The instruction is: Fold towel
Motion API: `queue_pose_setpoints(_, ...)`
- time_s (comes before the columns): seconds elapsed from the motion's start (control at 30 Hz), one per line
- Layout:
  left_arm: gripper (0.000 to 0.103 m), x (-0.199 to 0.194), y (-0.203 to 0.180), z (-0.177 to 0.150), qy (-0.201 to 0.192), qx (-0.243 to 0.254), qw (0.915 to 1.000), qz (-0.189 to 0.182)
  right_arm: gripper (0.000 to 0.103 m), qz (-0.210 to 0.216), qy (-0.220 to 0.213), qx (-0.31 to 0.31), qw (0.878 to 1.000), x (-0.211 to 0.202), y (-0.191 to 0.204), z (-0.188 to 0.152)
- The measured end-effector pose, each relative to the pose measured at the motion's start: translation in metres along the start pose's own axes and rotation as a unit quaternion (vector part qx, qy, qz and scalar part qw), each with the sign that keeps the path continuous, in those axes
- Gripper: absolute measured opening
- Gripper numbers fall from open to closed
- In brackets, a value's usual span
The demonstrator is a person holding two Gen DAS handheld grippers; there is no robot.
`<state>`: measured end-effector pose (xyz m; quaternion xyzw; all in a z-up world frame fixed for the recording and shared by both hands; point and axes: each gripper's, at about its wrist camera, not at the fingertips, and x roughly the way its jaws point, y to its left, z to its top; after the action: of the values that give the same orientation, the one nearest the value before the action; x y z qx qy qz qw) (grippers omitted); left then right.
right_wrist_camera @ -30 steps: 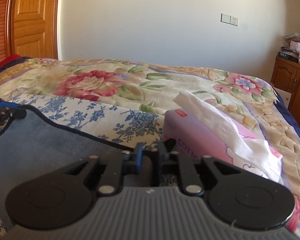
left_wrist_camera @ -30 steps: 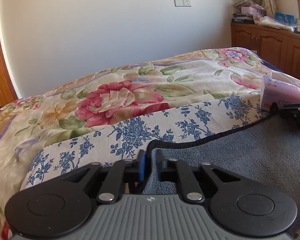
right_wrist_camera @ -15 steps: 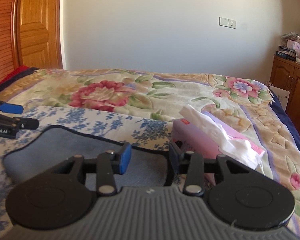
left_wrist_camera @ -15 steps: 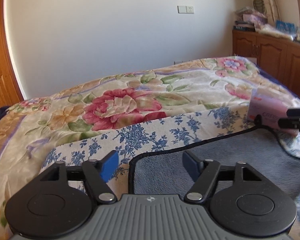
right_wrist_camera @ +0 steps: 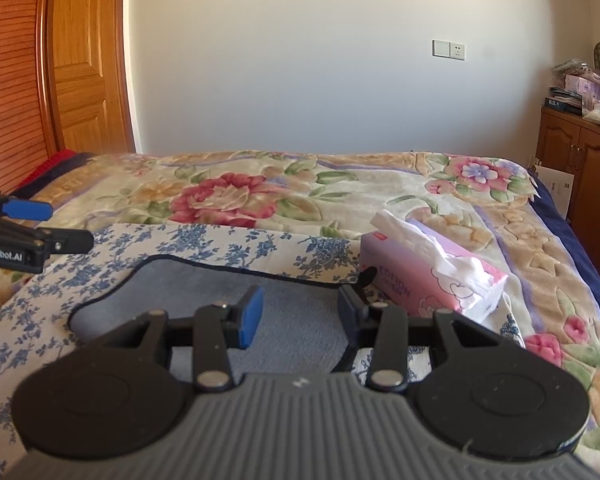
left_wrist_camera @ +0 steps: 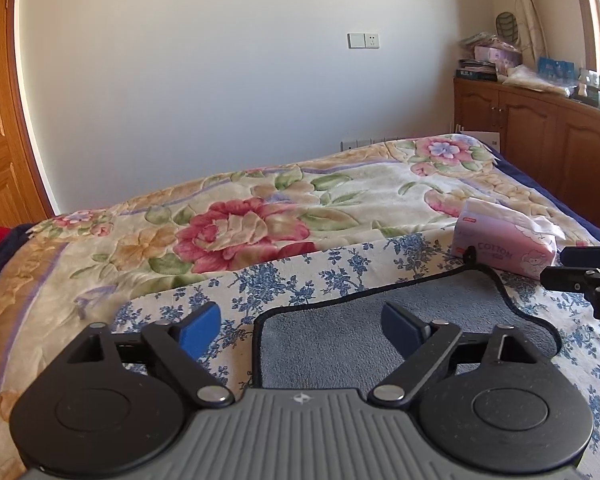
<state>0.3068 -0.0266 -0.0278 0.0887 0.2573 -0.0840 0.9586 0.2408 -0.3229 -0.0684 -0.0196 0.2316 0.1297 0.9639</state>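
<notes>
A grey towel (left_wrist_camera: 364, 332) with dark piping lies flat on a blue-flowered cloth (left_wrist_camera: 300, 276) on the bed; it also shows in the right wrist view (right_wrist_camera: 204, 292). My left gripper (left_wrist_camera: 300, 326) is open and empty, raised over the towel's near left corner. My right gripper (right_wrist_camera: 300, 314) is open and empty over the towel's near right corner. The towel's hanging loop (right_wrist_camera: 366, 278) sticks up at its far right corner. Each gripper shows in the other's view: the right (left_wrist_camera: 580, 272) and the left (right_wrist_camera: 40, 226).
A pink tissue pack (right_wrist_camera: 428, 276) lies just beyond the towel's right corner, also in the left wrist view (left_wrist_camera: 504, 246). A floral blanket (left_wrist_camera: 240, 220) covers the bed. A wooden cabinet (left_wrist_camera: 540, 140) stands at right, a wooden door (right_wrist_camera: 80, 60) at left.
Both grippers were shut on the towel's corners a second ago. They opened, let the towel drop flat, and have drawn back and up.
</notes>
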Motion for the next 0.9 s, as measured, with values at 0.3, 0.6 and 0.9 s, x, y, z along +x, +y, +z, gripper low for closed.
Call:
queue_pose_setpoints(0.3, 0.096, -0.033, -0.003, -0.005, -0.005, -0.008, 1.0, 0.003, 0.047, -0.006, -0.006, 0.001, 1.0, -0.029, 0.008, -0.004)
queue_pose_setpoints(0.6, 0.098, -0.066, -0.008, -0.008, -0.009, -0.005, 0.9999, 0.003, 0.063, -0.021, -0.006, 0.002, 1.0, -0.057, 0.011, -0.006)
queue_pose_setpoints(0.9, 0.101, -0.101, -0.01, -0.017, -0.01, -0.008, 0.9999, 0.004, 0.09, -0.04, -0.012, -0.004, 0.999, -0.085, 0.015, -0.008)
